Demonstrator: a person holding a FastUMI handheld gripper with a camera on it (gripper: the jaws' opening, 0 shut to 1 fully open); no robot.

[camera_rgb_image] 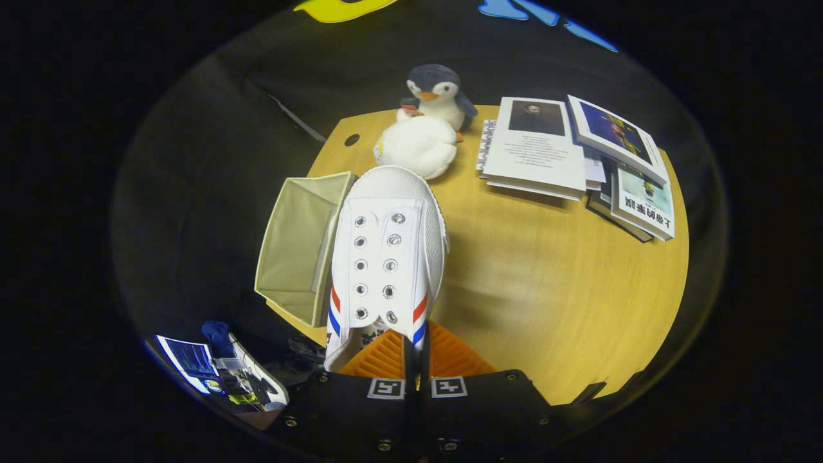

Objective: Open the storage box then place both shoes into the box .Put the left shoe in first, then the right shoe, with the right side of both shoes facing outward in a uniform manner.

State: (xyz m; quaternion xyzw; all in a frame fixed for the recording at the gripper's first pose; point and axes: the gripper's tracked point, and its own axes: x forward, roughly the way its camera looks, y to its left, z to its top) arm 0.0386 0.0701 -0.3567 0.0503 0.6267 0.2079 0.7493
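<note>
My gripper [416,360] is clamped on the rear edge of the white shoe [386,251], held above the bench [546,289] just right of the open storage box [299,247]. I should swing it left over the opening, keep it level, and lower it with its right side facing outward.

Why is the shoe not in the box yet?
It is out. The hand-held gripper is shut on the white shoe, holding it beside the open storage box, above the table.

Recording booth: black cloth wall [212,128]
</note>
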